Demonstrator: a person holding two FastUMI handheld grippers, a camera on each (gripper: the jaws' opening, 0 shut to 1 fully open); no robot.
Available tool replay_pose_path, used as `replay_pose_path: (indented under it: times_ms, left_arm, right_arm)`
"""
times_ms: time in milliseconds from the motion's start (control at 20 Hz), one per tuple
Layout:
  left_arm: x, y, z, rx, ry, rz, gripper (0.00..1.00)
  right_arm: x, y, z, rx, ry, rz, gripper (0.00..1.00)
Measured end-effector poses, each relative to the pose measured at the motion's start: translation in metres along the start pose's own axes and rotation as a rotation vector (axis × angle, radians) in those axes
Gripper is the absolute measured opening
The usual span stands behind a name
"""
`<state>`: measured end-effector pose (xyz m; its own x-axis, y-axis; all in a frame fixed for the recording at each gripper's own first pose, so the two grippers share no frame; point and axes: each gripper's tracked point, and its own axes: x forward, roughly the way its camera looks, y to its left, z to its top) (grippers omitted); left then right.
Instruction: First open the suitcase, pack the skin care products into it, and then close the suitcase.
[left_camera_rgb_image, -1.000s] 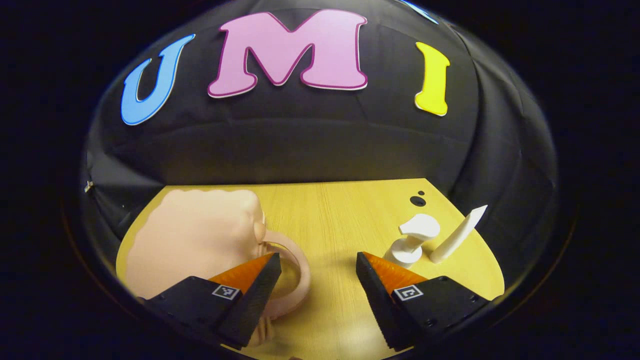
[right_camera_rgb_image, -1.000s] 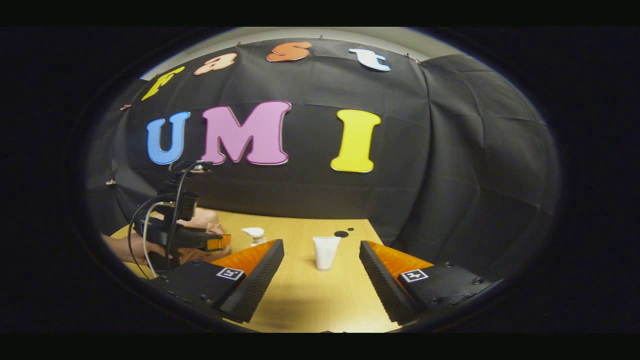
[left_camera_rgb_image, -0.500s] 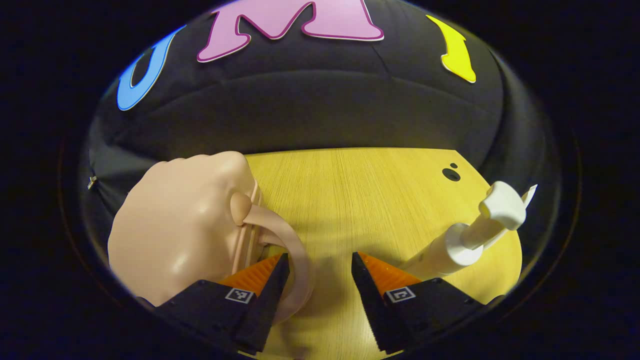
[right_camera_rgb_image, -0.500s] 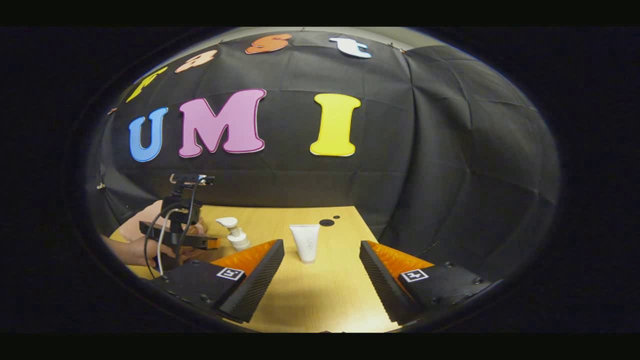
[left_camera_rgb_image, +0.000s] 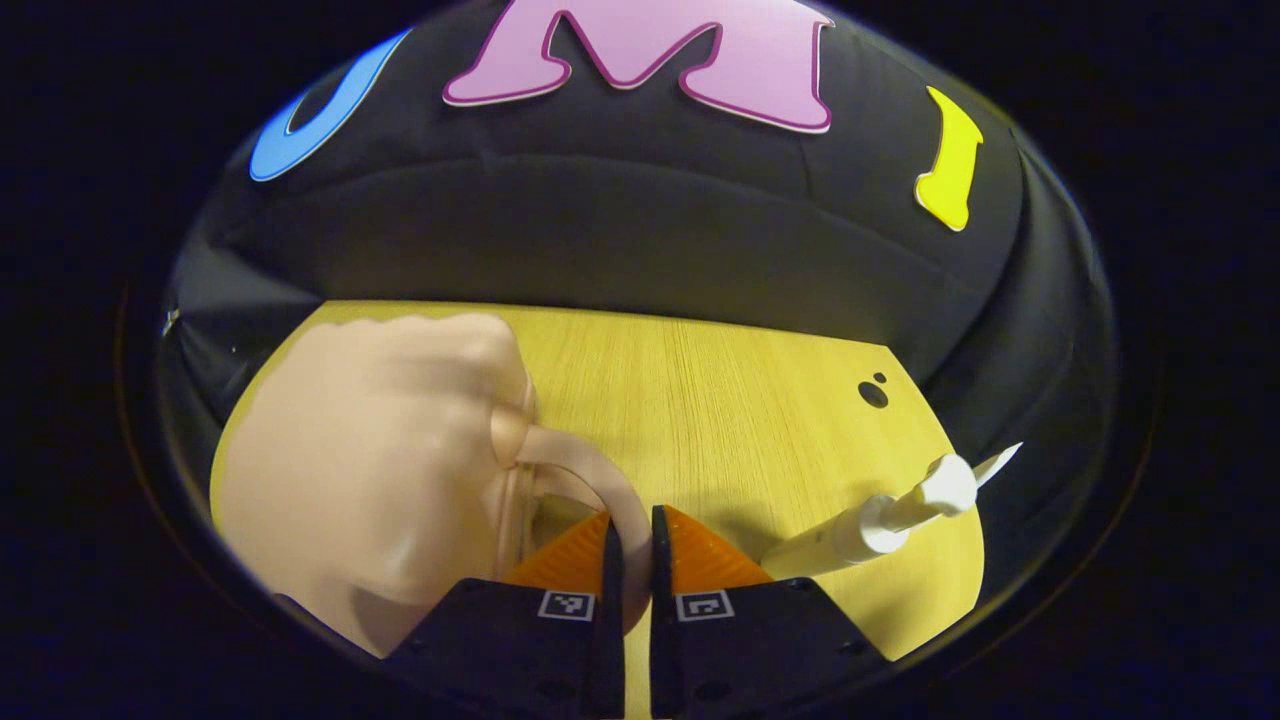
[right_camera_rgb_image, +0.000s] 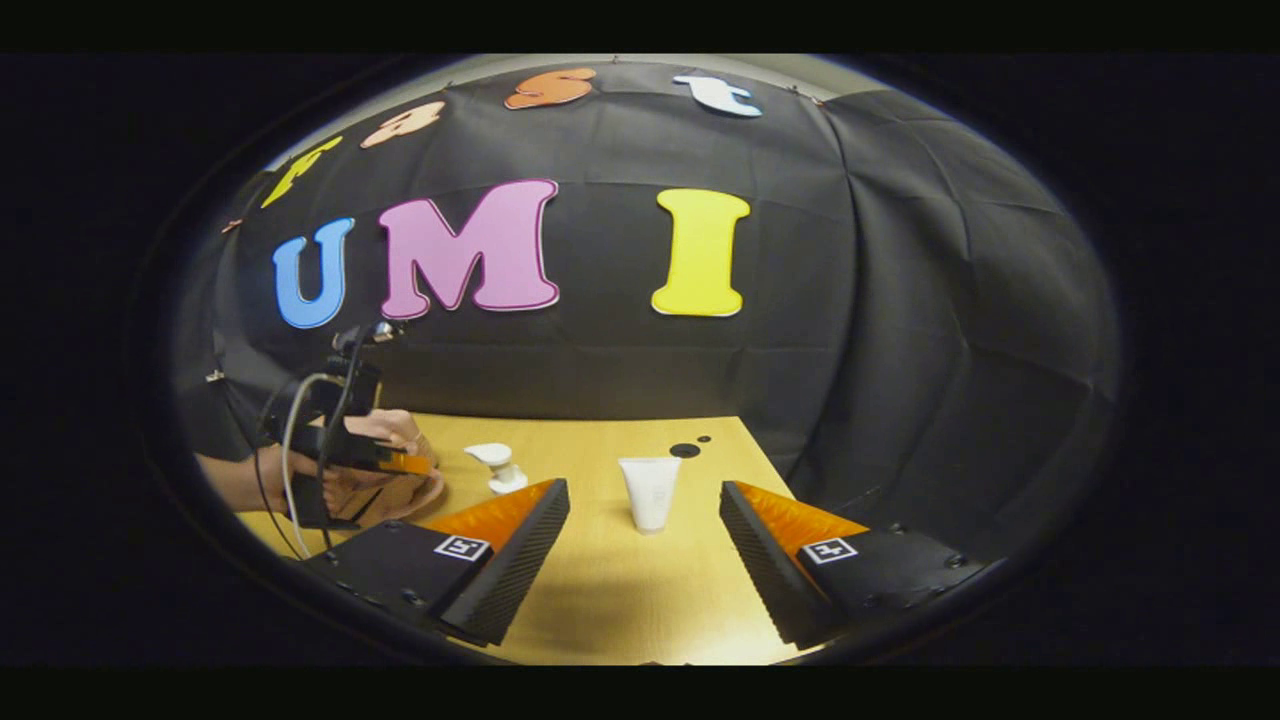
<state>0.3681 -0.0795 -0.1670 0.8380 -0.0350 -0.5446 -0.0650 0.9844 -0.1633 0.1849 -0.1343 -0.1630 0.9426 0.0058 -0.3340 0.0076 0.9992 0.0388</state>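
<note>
Left gripper view: the left gripper is pinching the pink suitcase handle. Right gripper view: the right gripper is hanging wide apart, the white tube standing just beyond it.

A pale yellow wood-grain bench fills the lower part of both views; two small dark round spots mark it near its far right corner; a black cloth wall, creased and seamed, hangs close behind and wraps round the right; a pale strip of ceiling shows above the cloth.
</note>
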Motion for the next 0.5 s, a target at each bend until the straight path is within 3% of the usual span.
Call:
replay_pose_path:
  times_ms: [200, 300, 400, 500]
  left_arm:
    - [-0.074, 0.036, 0.062, 0.071, -0.044, -0.013, 0.10]
    - [-0.107, 0.069, 0.083, 0.094, -0.038, -0.018, 0.14]
    - [-0.137, 0.118, 0.100, 0.147, -0.036, 0.027, 0.14]
    - [-0.157, 0.182, 0.120, 0.269, -0.066, 0.132, 0.14]
  right_arm:
    - [-0.001, 0.028, 0.014, -0.013, -0.033, 0.030, 0.97]
    - [0.000, 0.040, 0.020, -0.018, -0.047, 0.043, 0.97]
    - [0.000, 0.051, 0.021, -0.016, -0.050, 0.051, 0.97]
    - [-0.002, 0.058, 0.022, -0.041, -0.052, 0.049, 0.96]
